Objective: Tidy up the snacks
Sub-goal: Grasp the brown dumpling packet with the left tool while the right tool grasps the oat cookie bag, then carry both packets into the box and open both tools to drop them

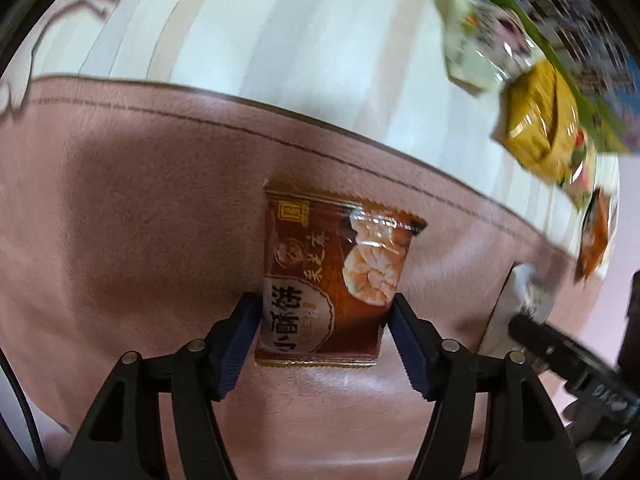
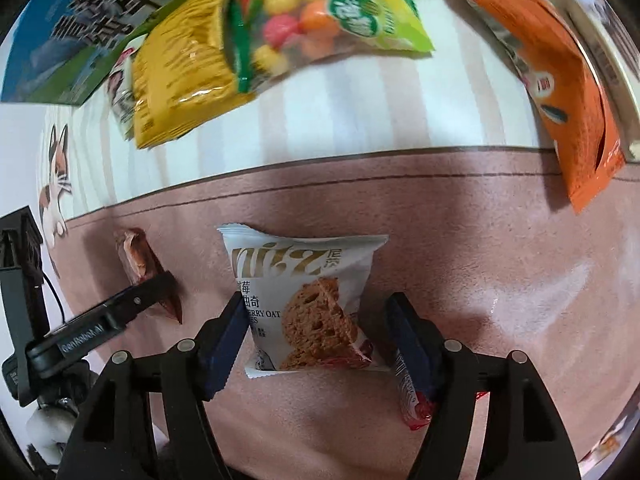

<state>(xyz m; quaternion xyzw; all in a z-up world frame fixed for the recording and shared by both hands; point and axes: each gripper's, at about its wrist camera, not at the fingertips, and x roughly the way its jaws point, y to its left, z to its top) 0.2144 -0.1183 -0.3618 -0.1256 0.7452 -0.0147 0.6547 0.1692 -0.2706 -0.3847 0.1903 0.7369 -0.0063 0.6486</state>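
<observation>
Left wrist view: left hand-held gripper (image 1: pixel 324 320) brackets a brown snack packet (image 1: pixel 334 276) at frame centre, lying on the pink mat (image 1: pixel 120 208) over the striped counter (image 1: pixel 300 40). Both pads touch the packet's lower edges; jaws half closed, grip looks light. Yellow bag (image 1: pixel 538 120) sits at upper right.

Right wrist view: right hand-held gripper (image 2: pixel 316 336) straddles a white cookie packet (image 2: pixel 308 304), centre frame, on the same mat. Left pad touches it; right pad stands apart, pressing a red wrapper (image 2: pixel 410 396) at lower right. Jaws wide, nothing secured. Candy bag (image 2: pixel 320 12) top centre, orange bag (image 2: pixel 560 92) upper right.

Judged step: picking up, both sides. Next move: the right one must clear the red wrapper, then close squarely; the left firms up, lifts.
</observation>
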